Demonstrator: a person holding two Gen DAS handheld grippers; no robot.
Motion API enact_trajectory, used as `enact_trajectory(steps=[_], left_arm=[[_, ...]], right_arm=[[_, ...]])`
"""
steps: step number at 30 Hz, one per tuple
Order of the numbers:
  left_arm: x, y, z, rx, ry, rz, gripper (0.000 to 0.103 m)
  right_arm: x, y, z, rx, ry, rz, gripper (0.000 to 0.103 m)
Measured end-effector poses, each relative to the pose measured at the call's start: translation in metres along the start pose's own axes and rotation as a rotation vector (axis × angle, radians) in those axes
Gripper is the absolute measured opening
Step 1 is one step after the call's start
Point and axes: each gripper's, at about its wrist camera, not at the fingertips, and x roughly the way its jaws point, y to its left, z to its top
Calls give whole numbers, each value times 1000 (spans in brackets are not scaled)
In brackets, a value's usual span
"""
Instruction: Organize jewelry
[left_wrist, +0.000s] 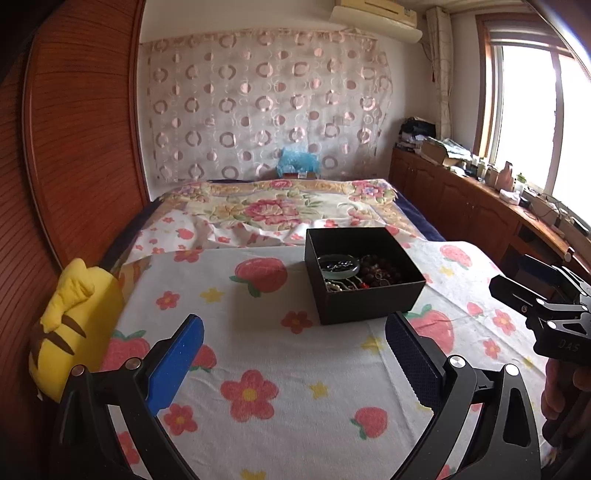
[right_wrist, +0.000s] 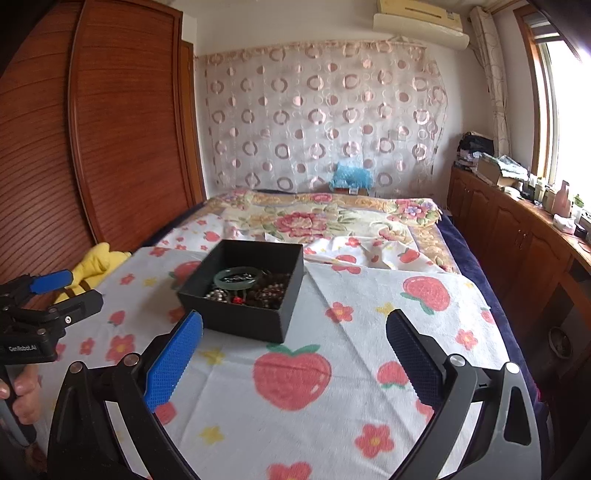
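Strawberry-print bedspread (right_wrist: 332, 406) under black jewelry box (right_wrist: 243, 295), left claw (left_wrist: 295, 358) and right claw (right_wrist: 295, 354) both gaping, empty.

Daylight pours in from the wood-framed window (left_wrist: 528, 110) on the right of both views, where the glass is blown out to plain white, while the reddish-brown slatted wooden wardrobe doors (right_wrist: 122, 140) on the left sit noticeably dimmer. The light is soft, so the open black cardboard box (left_wrist: 364, 275) throws only a faint shadow leftward onto the white strawberry-and-flower printed cloth (left_wrist: 266, 354), and its interior stays dark with the contents hard to make out. Both pictures are fairly sharp in the middle but bend strongly outward, with straight edges curving and the corners falling into black vignette.
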Motion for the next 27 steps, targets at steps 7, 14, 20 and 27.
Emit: enact_trajectory(steps=[7,14,20,27], left_arm=[[-34,-5,4,0,-66,-3,95],[-56,-12,7,23,-111,9,95],[-60,-15,7,21,-120,1,95],[-60,-16,8,24,-121,1,95]], right_arm=[[-38,3,4,10,-80,-8,100],[-62,2,5,22,-134,-22,100],[-64,-1,3,29,-135,-26,100],[-64,-2,3,30,-135,-25,100]])
